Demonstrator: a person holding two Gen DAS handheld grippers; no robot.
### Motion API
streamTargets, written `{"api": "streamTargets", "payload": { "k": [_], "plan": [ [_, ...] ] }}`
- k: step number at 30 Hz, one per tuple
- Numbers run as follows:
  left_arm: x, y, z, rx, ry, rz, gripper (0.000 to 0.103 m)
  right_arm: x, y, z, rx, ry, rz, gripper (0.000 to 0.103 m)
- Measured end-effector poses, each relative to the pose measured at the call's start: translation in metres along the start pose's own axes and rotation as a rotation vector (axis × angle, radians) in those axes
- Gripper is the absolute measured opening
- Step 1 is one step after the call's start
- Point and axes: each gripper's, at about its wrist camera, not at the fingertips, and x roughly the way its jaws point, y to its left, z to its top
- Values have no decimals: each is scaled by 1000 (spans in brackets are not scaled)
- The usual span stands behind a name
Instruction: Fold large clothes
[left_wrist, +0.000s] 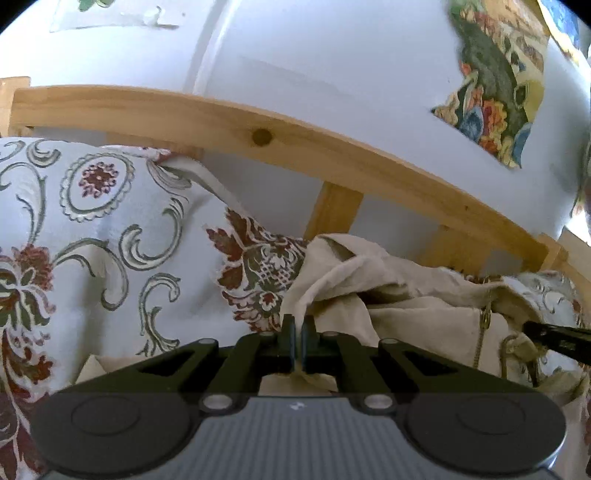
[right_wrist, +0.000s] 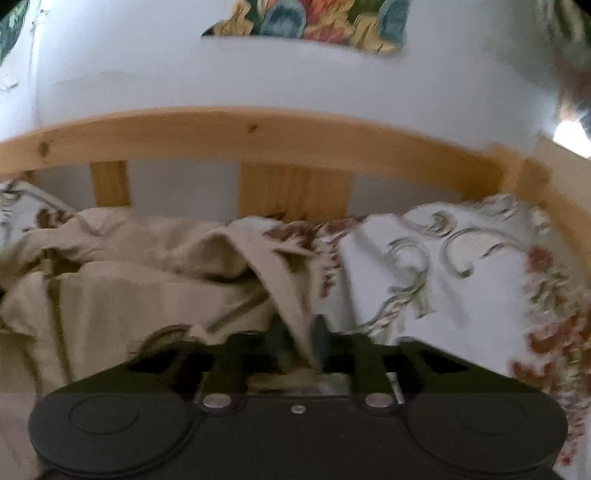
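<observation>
A beige zip-up garment (left_wrist: 413, 310) lies crumpled on a bed, near the wooden headboard. My left gripper (left_wrist: 298, 326) is shut on a fold of its left edge, the cloth pinched between the fingers. In the right wrist view the same beige garment (right_wrist: 122, 280) spreads to the left. My right gripper (right_wrist: 300, 332) is shut on a strip of its right edge, which runs down between the fingers. The right gripper's tip also shows at the far right of the left wrist view (left_wrist: 554, 338), by the zipper (left_wrist: 484, 325).
A wooden headboard (left_wrist: 258, 136) with slats runs behind the bed against a white wall. Floral-patterned pillows (left_wrist: 92, 221) sit to the left and to the right (right_wrist: 461, 266) of the garment. A colourful picture (left_wrist: 495, 85) hangs on the wall.
</observation>
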Motion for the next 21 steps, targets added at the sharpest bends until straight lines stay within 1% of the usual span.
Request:
{"api": "streamTargets", "payload": {
  "k": [2, 5, 7, 9, 11, 12, 13, 14, 15, 17, 18, 19, 20, 21],
  "plan": [
    [-8, 2, -4, -8, -25, -4, 2, -20, -4, -7, 26, -99, 4, 7],
    [-25, 11, -18, -25, -36, -37, 2, -62, 0, -26, -47, -244, -18, 6],
    [-40, 21, -33, -34, -28, -54, 2, -99, 3, -52, -79, -335, -21, 6],
    [-53, 33, -48, -54, 9, -82, 2, -134, 6, -83, -97, -404, -36, 6],
    [-62, 45, -59, -74, 74, -108, 5, -160, 8, -110, -99, -436, -40, 6],
    [-65, 51, -64, -87, 117, -127, 6, -169, 9, -122, -94, -431, -40, 6],
    [-70, 58, -68, -115, 158, -151, 11, -177, 8, -132, -79, -413, -36, 7],
    [-75, 63, -72, -136, 180, -163, 11, -182, 7, -138, -53, -388, -40, 10],
    [-83, 70, -76, -158, 190, -174, 12, -183, 4, -144, -16, -360, -45, 17],
    [-103, 80, -85, -164, 197, -201, 27, -184, -5, -151, 81, -298, -39, 20],
    [-113, 84, -90, -159, 201, -208, 31, -185, -9, -155, 117, -276, -34, 26],
    [-122, 88, -96, -158, 200, -213, 42, -185, -12, -158, 145, -248, -28, 30],
    [-131, 93, -101, -162, 203, -220, 48, -184, -14, -162, 162, -214, -23, 30],
    [-138, 97, -105, -165, 213, -221, 48, -185, -16, -164, 168, -192, -19, 32]
  ]
}}
